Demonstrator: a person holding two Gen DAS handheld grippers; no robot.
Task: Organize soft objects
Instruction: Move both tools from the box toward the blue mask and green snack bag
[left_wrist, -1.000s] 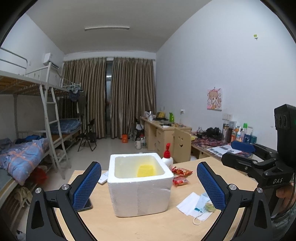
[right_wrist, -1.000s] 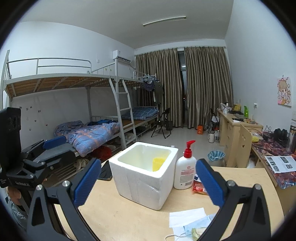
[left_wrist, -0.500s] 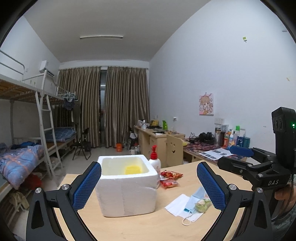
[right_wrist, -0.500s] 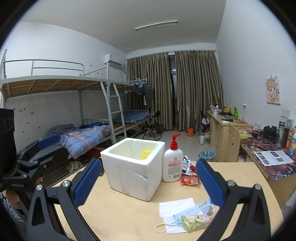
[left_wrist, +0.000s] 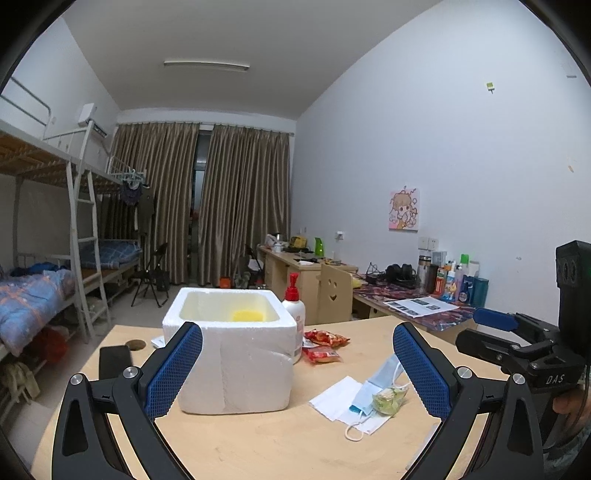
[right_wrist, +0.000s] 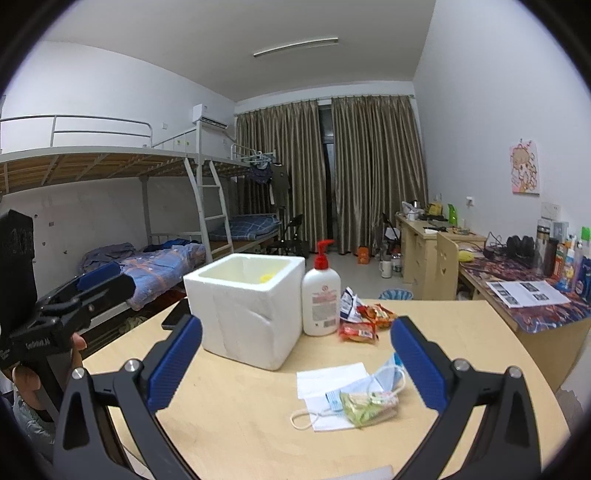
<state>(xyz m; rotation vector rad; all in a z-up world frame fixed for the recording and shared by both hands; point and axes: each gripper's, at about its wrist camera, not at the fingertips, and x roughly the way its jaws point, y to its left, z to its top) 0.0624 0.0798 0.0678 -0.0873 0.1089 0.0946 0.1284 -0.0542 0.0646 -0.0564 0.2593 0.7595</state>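
Reach phase, I judge: both the left gripper (left_wrist: 297, 363) and right gripper (right_wrist: 295, 360) hang wide and empty above the worktop (right_wrist: 229, 413), so next comes dropping onto the mask (right_wrist: 364, 391) and carrying it to the box (right_wrist: 247, 306).

White foam box (left_wrist: 236, 363), pale cream inside, w/ yellow item (left_wrist: 246, 315) at bottom. Pump bottle (right_wrist: 320, 295): white body, red pump, red-printed label. Snack packets (right_wrist: 364, 324): red/orange; one white-blue wrapper (right_wrist: 349, 302) behind. Face mask (right_wrist: 384, 378): light blue, white ear loops. Tissue (right_wrist: 328, 378): white. Small bag (right_wrist: 364, 404): clear, yellow-green contents. Table (right_wrist: 258, 424): light wood grain. Left gripper (left_wrist: 297, 373) & right gripper (right_wrist: 295, 363): black frames, blue textured pads, silver screws. Phone (left_wrist: 115, 360): black. Curtains (left_wrist: 207, 199): brown-olive. Bedding (right_wrist: 162, 266): blue/orange plaid. Wall poster (left_wrist: 403, 208): pink cartoon.
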